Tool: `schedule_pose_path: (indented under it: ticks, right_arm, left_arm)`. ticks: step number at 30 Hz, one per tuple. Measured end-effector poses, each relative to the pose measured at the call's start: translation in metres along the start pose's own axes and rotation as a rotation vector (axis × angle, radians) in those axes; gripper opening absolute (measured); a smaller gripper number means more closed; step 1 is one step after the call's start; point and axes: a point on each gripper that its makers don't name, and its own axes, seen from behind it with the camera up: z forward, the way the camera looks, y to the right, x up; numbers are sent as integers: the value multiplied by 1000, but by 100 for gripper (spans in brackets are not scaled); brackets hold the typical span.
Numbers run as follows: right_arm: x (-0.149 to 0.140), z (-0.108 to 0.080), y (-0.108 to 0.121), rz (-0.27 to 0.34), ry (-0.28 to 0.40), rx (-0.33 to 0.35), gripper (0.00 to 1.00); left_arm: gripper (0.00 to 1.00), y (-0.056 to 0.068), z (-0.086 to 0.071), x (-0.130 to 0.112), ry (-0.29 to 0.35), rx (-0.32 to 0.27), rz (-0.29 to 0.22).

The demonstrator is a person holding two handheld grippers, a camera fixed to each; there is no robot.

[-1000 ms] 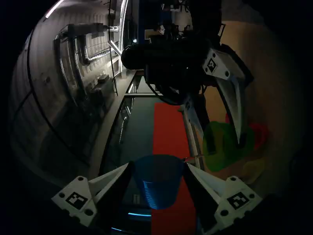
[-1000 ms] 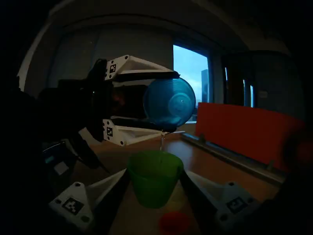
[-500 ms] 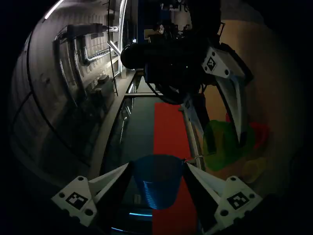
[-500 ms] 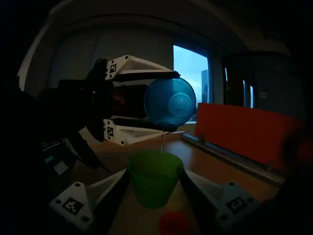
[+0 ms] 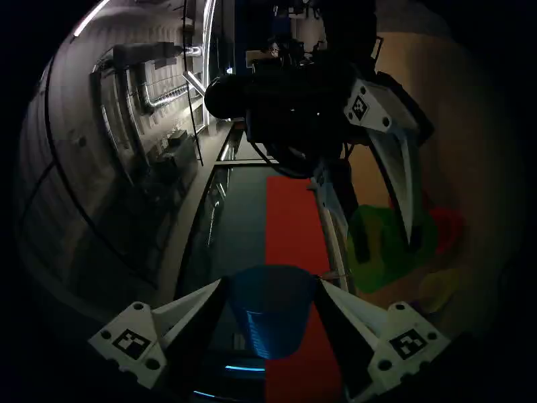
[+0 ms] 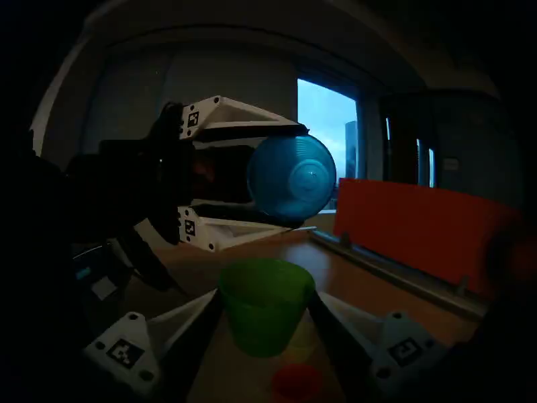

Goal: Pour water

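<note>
Left gripper (image 5: 272,287) is pinching the blue cup (image 5: 272,319), tipped right over on its side, just above the green cup (image 6: 265,312) that the right gripper (image 6: 265,294) has squeezed between its 2 fingers. Can't see any stream, so it's probably empty.

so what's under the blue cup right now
The green cup, mouth up, is just below the tipped blue cup. Its wall hides any water inside.
</note>
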Motion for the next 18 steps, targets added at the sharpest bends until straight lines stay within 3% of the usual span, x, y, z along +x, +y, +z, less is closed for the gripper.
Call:
schedule_pose_path:
  ticks: [8,18]
  right_arm:
    - [1,0,0,0,-1,-1,95]
    - [0,0,0,-1,1,-4,95]
  left_arm:
    - [88,-1,0,-1,-2,1,2]
    - [88,-3,1,-2,-1,3,-34]
